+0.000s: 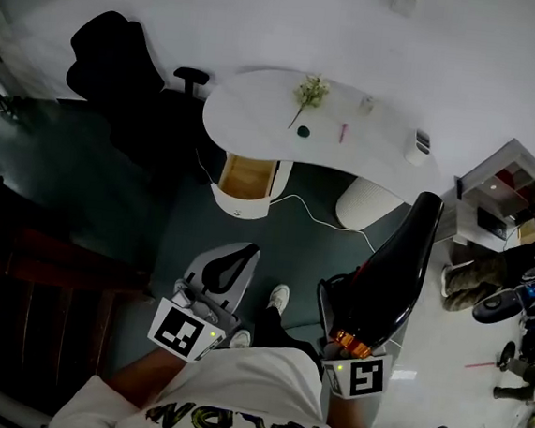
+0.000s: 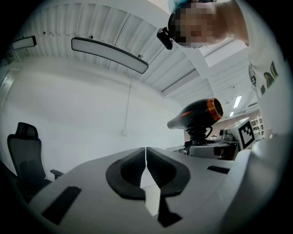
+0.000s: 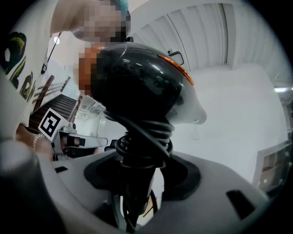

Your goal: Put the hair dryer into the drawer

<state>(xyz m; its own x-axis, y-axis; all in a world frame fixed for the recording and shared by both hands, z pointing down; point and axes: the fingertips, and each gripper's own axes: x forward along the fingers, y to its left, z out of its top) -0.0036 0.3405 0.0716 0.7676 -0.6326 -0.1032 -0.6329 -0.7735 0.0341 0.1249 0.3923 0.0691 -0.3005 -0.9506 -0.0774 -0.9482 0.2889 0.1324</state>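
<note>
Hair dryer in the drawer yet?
No, the hair dryer is clamped by its cord-wrapped handle in the right hand-held gripper, apart from the open drawer.

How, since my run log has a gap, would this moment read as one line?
left gripper: shut, empty | right gripper: shut on hair dryer handle | drawer: open | stage: hair dryer not stowed

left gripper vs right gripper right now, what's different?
Jaws: on the left gripper they are pressed together; on the right gripper they stand wide apart.
Load: the left gripper holds nothing; the right gripper is clamped on the cord-wrapped handle of the hair dryer, whose body stands above its jaws.
Shared: both are white-bodied and well short of the drawer under the white desk.
</note>
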